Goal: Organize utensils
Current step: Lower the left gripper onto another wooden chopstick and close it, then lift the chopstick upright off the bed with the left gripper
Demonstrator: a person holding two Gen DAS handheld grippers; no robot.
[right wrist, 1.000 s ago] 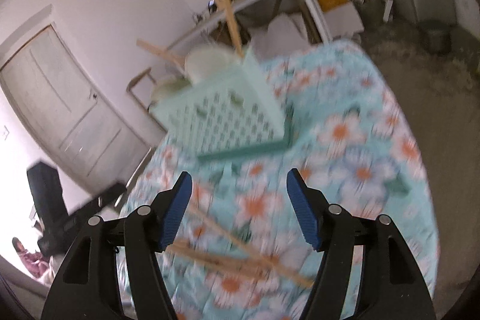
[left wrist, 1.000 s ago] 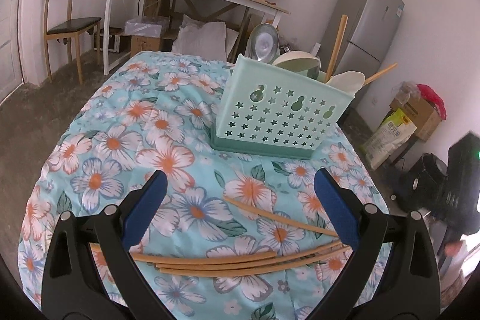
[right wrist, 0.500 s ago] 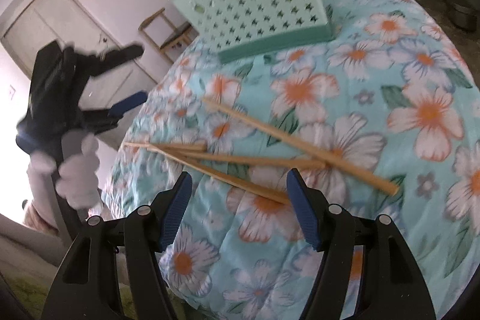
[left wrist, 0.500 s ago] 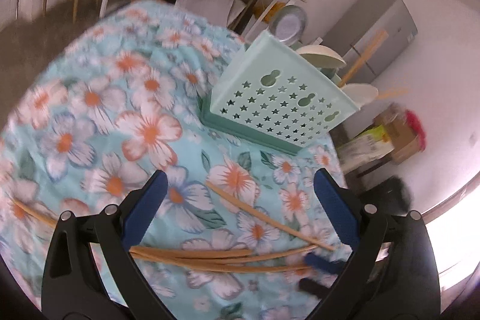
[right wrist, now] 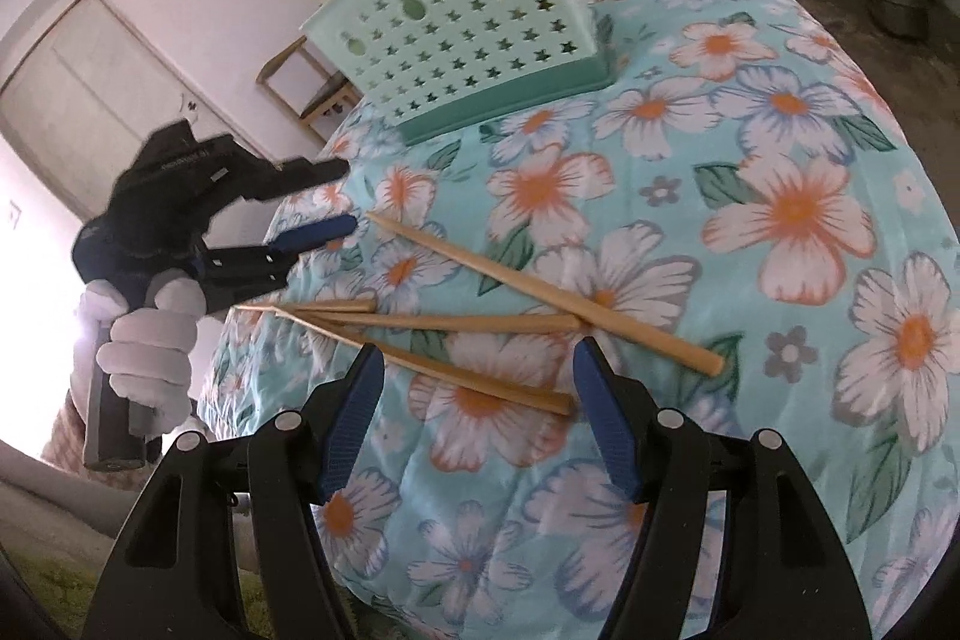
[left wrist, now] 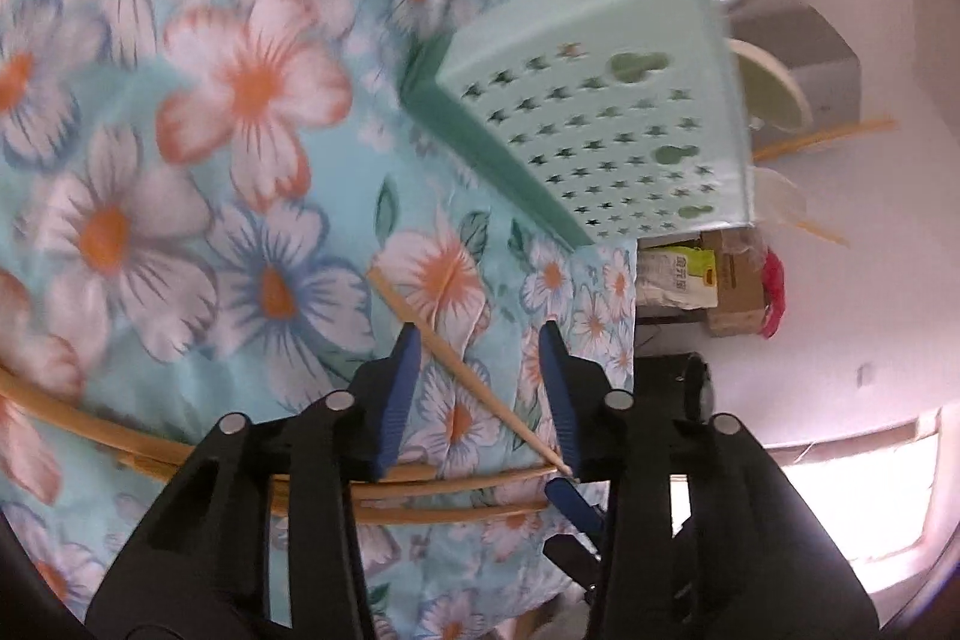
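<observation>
Four chopsticks [right wrist: 480,322] lie near the green basket [right wrist: 468,40]; its contents are mostly hidden. The left gripper [left wrist: 480,388] fingers are closing around one chopstick [left wrist: 456,358], not yet pressing; the right gripper [right wrist: 480,424] fingers stand apart, empty.

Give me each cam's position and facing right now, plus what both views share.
Left wrist: on the left gripper, angled down at the floral cloth; jaws closing around a chopstick, not yet pressing it; own black fingers in view.
Right wrist: on the right gripper, angled down over the chopsticks; own open fingers, plus the gloved hand holding the left gripper.
Shared: chopsticks, cloth, green basket.
</observation>
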